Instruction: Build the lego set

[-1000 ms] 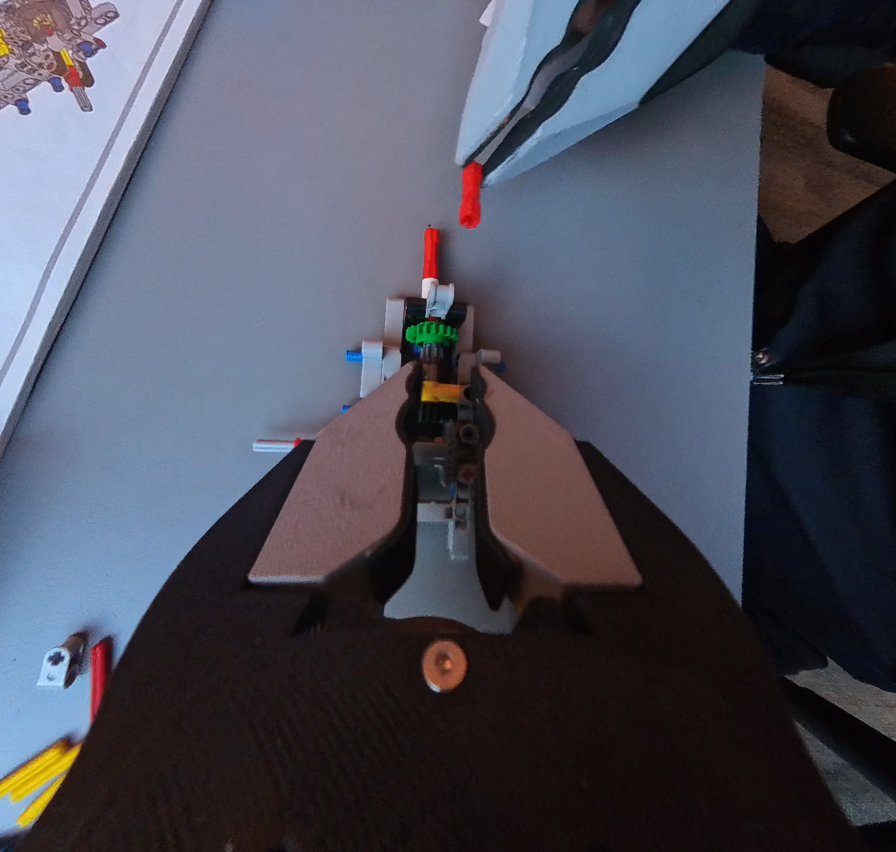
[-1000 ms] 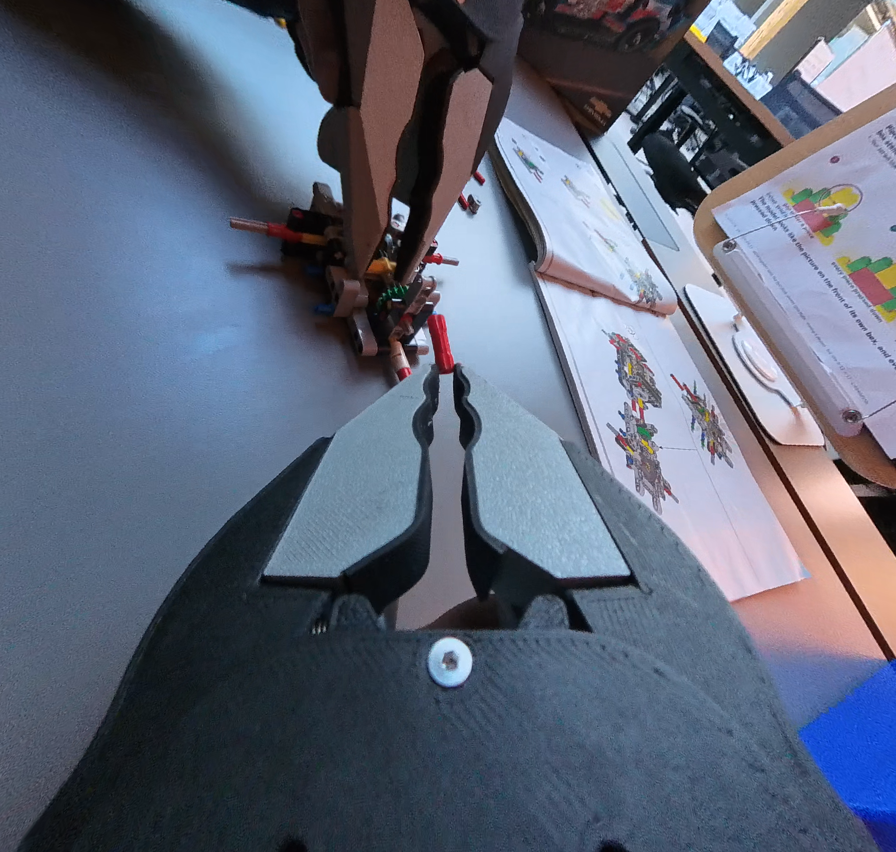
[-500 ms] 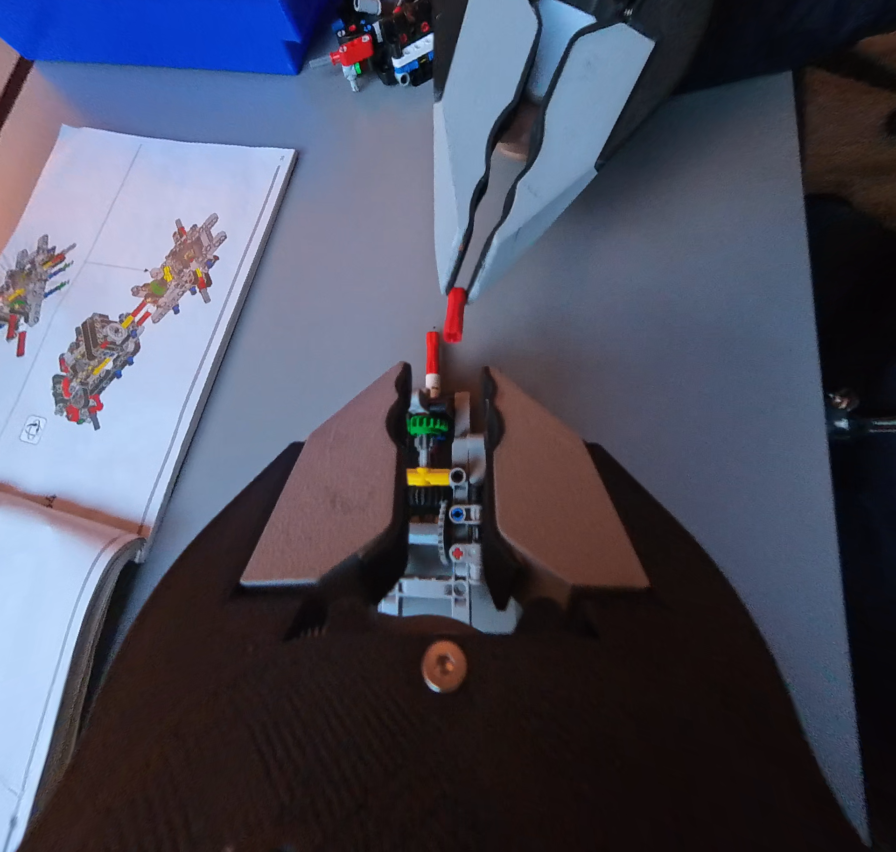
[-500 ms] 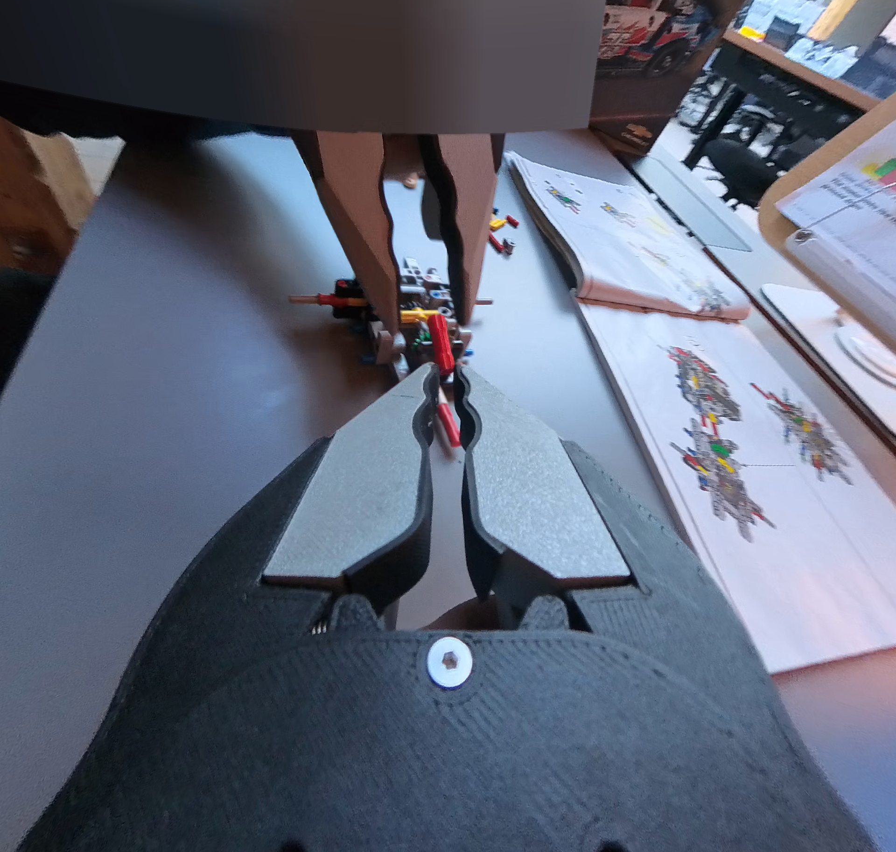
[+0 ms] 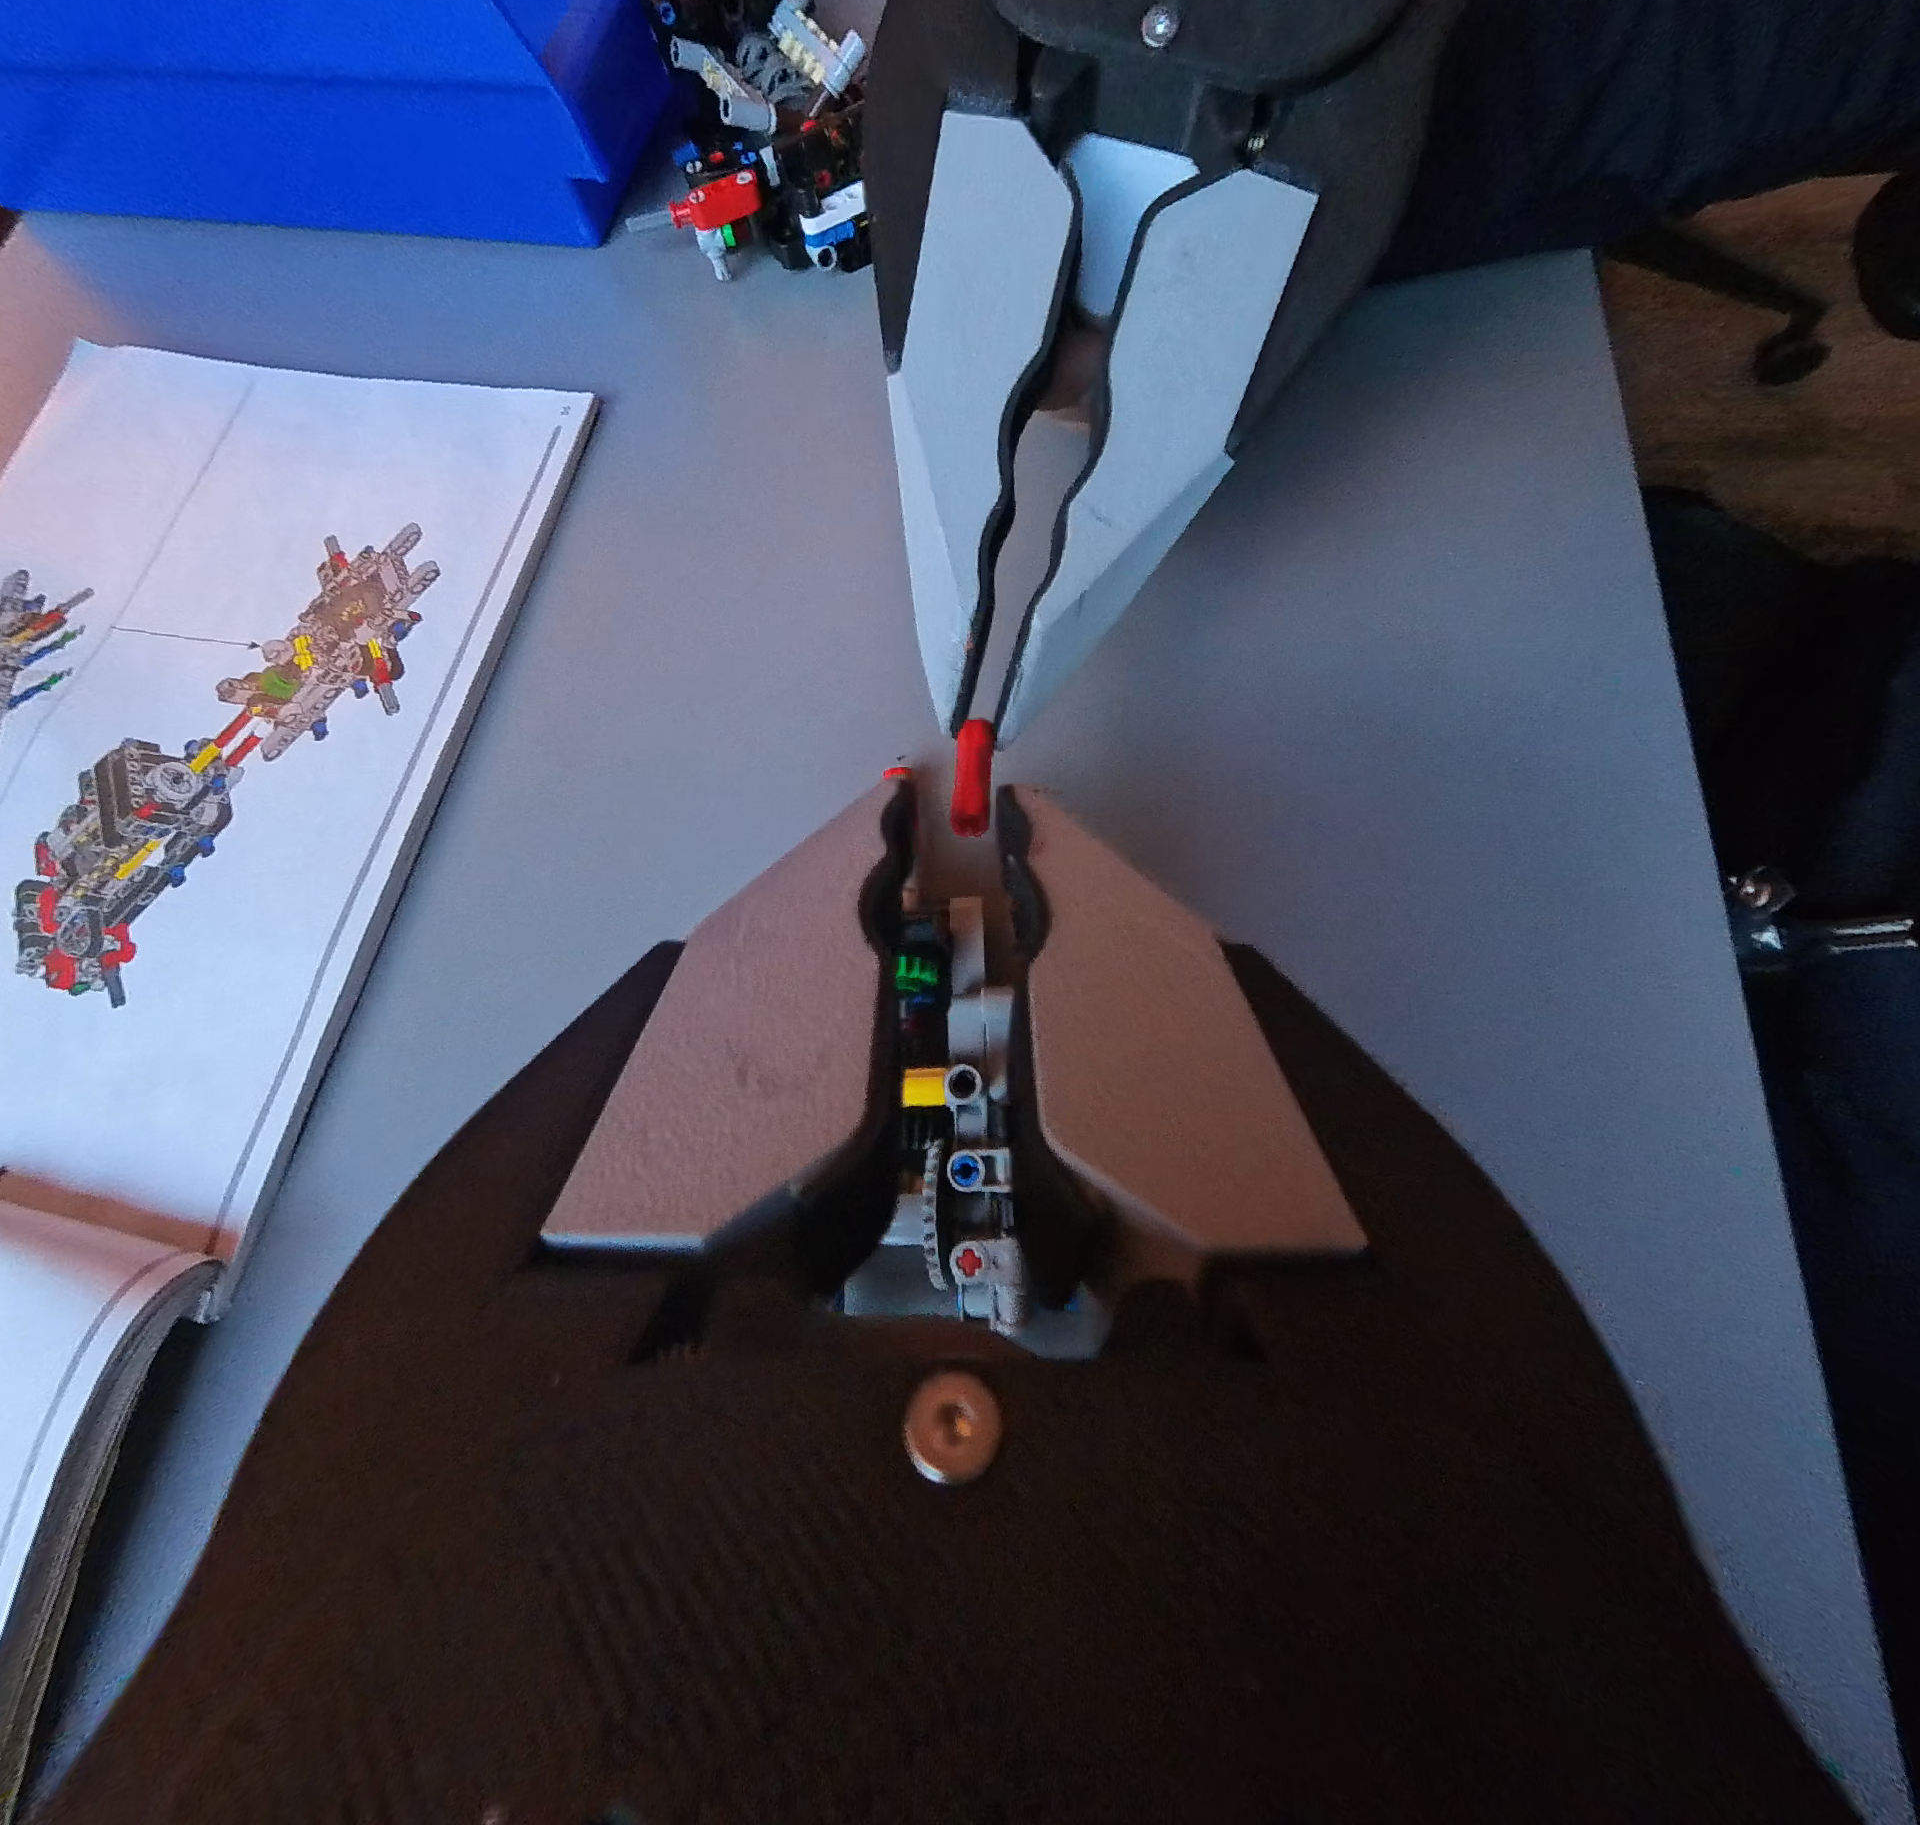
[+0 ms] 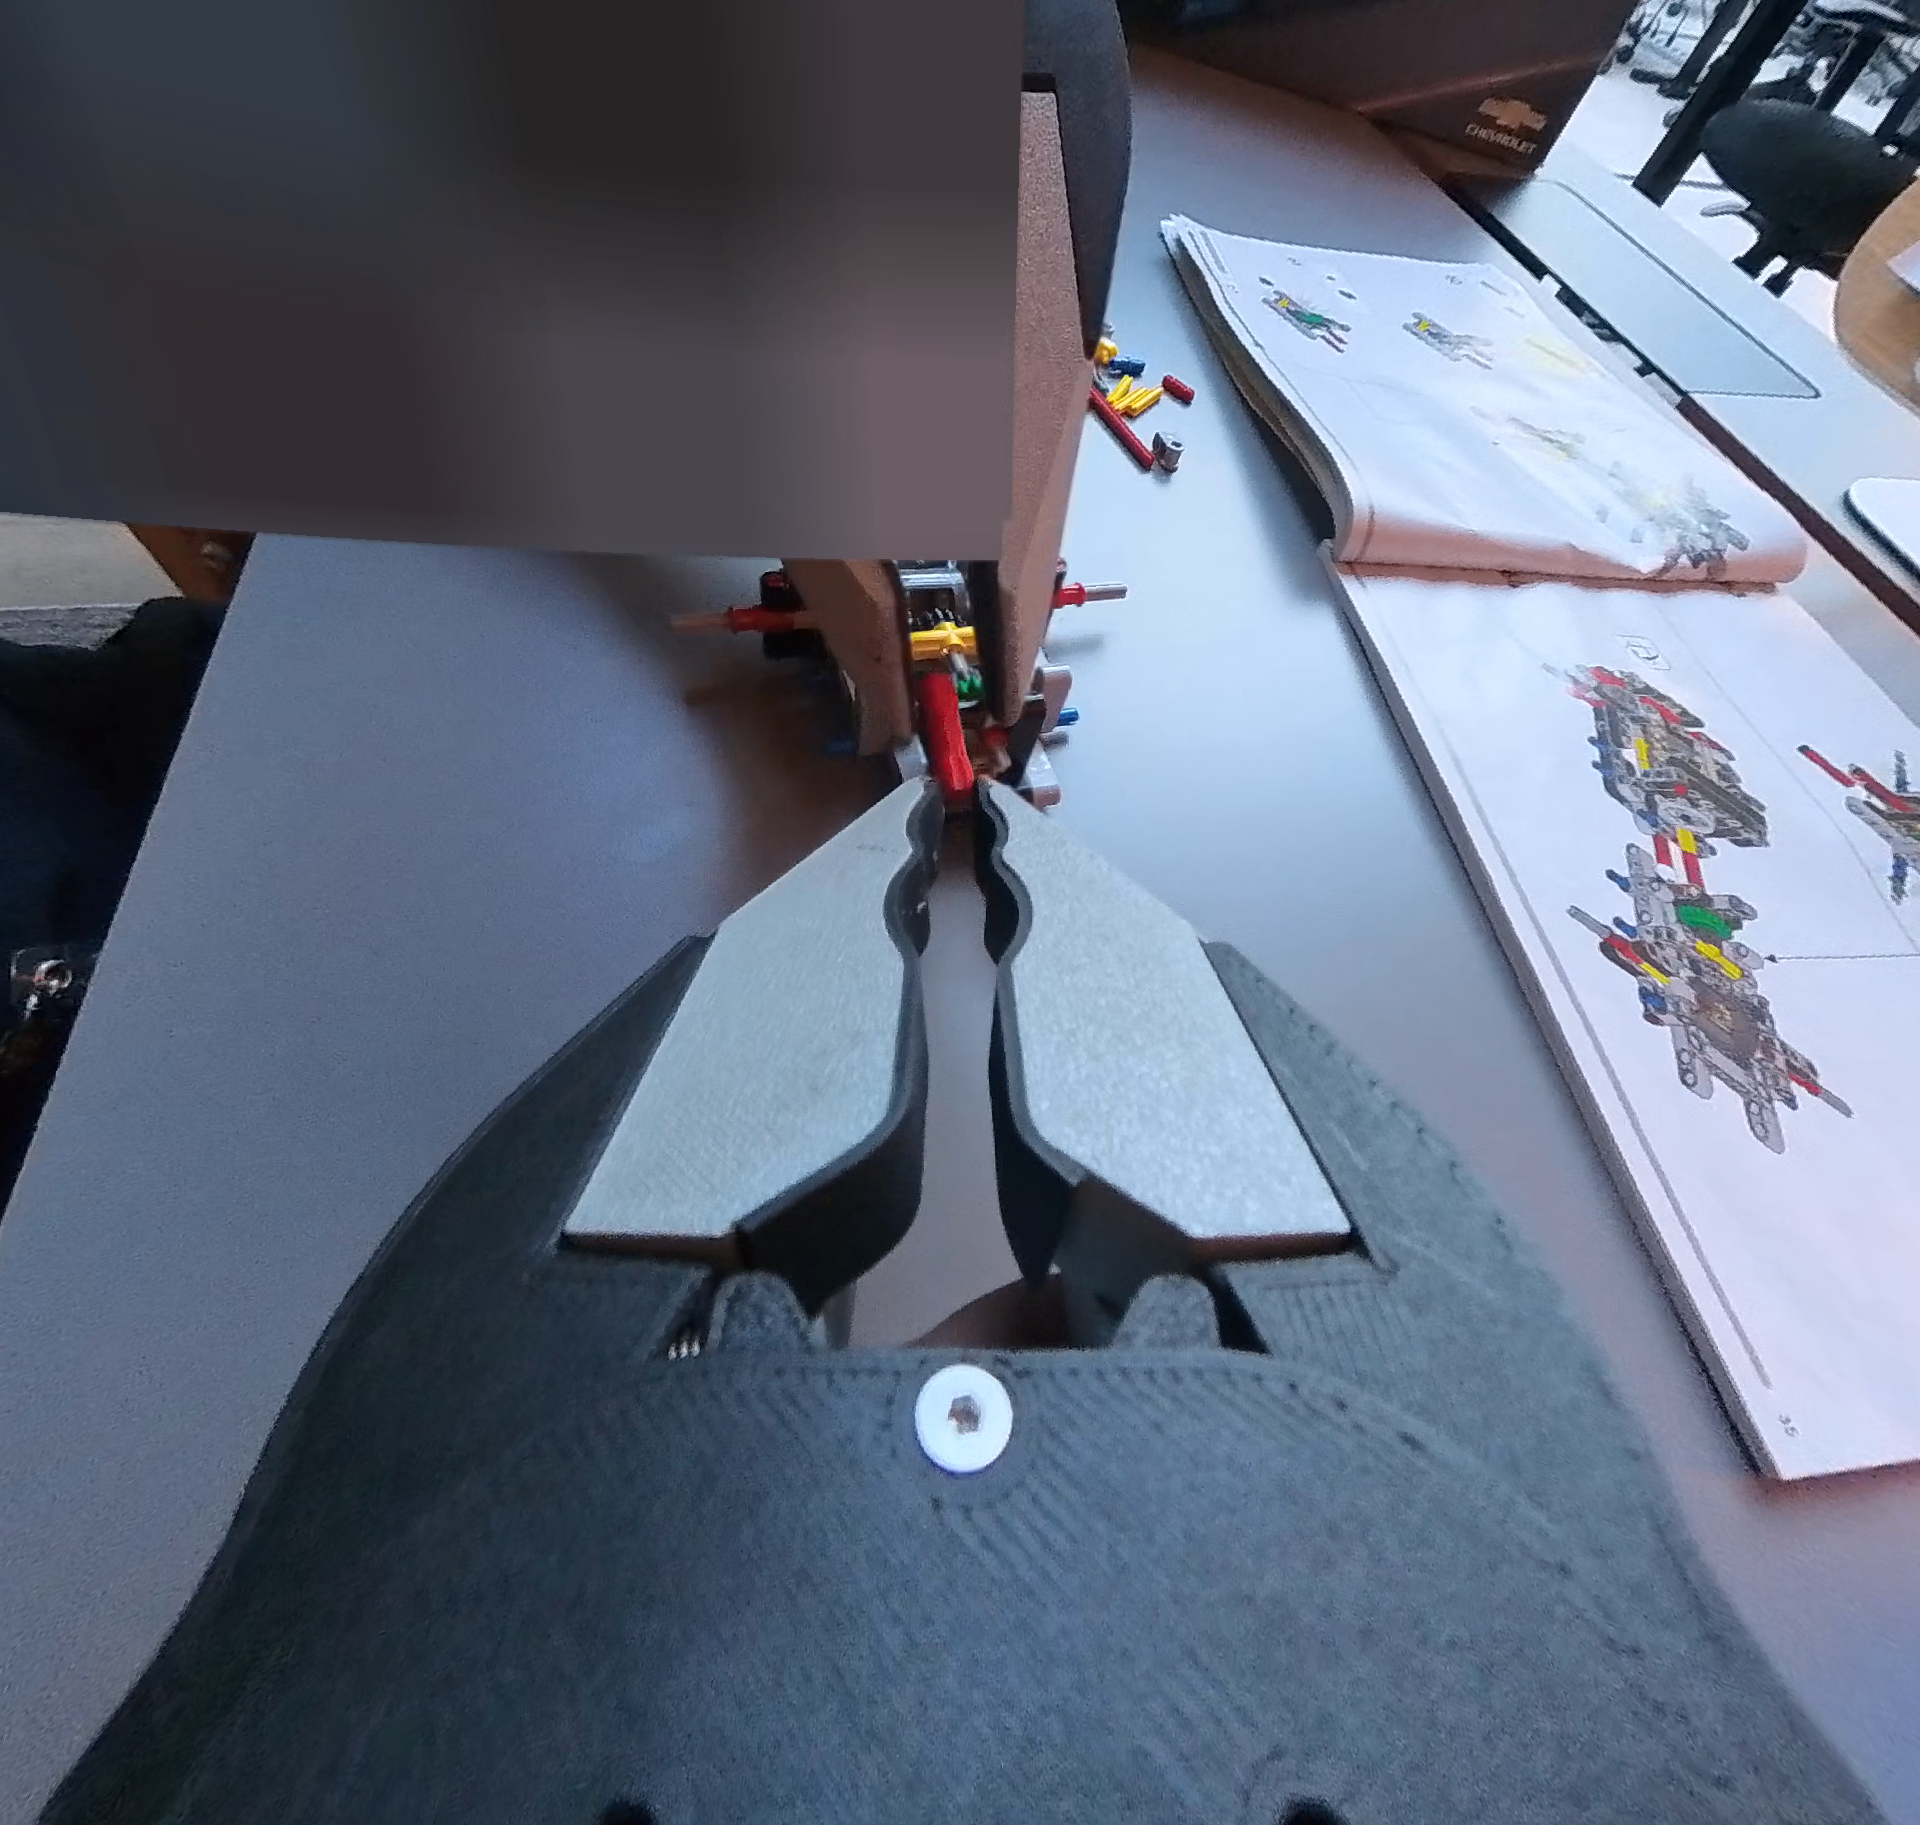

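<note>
Left gripper [image 5: 956, 819]: black ribbed shell, tan wedge fingers [image 5: 769, 1027], wavy black pads, copper screw [image 5: 951, 1427]. Right gripper [image 6: 961, 788]: dark grey shell, grey fingers [image 6: 790, 1027], white screw [image 6: 963, 1417]

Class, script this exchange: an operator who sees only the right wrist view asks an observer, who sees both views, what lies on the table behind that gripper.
Operator: What is behind my gripper?
Observer: A blue bin stands on the table, beyond the right gripper.
Operator: Anything next to it?
Observer: A cluster of built parts, black, grey and red, lies just beside the bin.
</note>
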Tool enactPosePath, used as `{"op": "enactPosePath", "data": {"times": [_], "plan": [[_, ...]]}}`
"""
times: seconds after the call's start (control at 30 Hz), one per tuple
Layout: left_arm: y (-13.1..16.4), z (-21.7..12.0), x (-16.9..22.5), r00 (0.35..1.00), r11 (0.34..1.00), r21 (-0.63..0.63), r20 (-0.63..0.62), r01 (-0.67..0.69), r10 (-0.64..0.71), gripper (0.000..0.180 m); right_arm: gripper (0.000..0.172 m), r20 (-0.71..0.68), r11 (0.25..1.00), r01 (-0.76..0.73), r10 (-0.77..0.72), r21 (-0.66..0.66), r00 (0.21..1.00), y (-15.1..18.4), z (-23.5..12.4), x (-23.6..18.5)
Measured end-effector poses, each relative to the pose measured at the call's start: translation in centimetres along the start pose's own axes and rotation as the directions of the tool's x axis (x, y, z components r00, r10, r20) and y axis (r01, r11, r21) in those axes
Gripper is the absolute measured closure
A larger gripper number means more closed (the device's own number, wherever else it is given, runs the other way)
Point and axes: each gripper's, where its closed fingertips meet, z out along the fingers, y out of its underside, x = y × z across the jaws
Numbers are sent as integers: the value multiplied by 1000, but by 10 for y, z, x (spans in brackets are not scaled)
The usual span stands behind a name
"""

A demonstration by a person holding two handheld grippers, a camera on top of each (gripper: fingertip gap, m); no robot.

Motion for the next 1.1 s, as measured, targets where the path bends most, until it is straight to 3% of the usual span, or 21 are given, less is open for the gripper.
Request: {"op": "enactPosePath", "data": {"times": [0.37, 0.6, 1.1], "plan": [[3, 4, 2, 998, 998, -10, 11, -67, 67, 175, 169, 33, 998, -62, 62, -1, 998, 2, -3, 0], [7, 7, 2, 1000, 1000, -23, -18, -15, 15, 175, 168, -78, 990, 129, -133, -54, 988, 7, 1, 1], [10, 10, 8, 996, 998, -33, -81, 45, -47, 175, 170, -92, 966, 246, -253, -78, 963, 5, 3, -6]]}}
